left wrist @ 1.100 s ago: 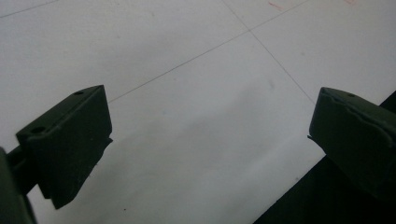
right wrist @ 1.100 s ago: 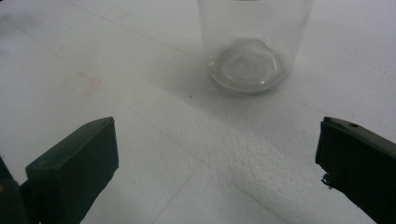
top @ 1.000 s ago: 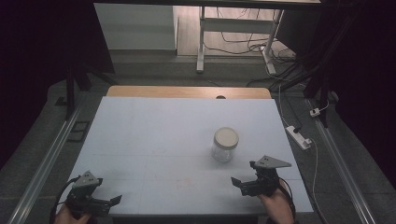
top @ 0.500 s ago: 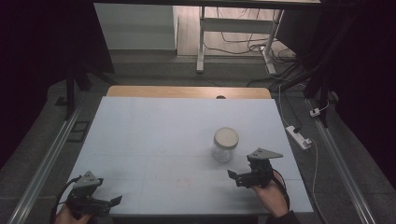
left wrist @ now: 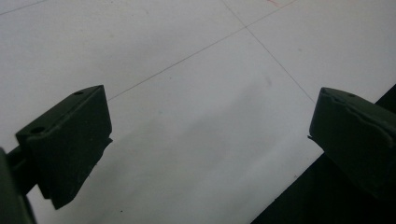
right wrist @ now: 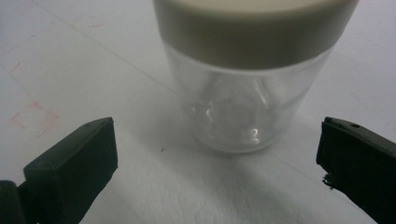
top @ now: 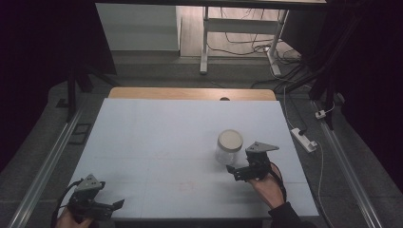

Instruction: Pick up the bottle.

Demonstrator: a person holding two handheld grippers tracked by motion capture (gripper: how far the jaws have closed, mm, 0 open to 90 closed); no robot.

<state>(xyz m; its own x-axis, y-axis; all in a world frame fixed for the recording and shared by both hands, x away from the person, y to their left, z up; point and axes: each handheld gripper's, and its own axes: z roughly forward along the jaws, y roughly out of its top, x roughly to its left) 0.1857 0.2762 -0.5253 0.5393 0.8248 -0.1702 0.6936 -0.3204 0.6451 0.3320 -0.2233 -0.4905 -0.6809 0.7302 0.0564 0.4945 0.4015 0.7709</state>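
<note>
jar [right wrist: 243, 84] just ahead of right gripper [right wrist: 217, 154] | both grippers' fingers spread, empty

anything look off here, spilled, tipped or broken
Nothing stands out. The clear glass jar stands upright on the white table with its beige lid on and looks empty. The right gripper is open just short of it; the left gripper is open near the table's edge.

Clear jar [top: 228, 151], beige lid [top: 230, 139]
</note>
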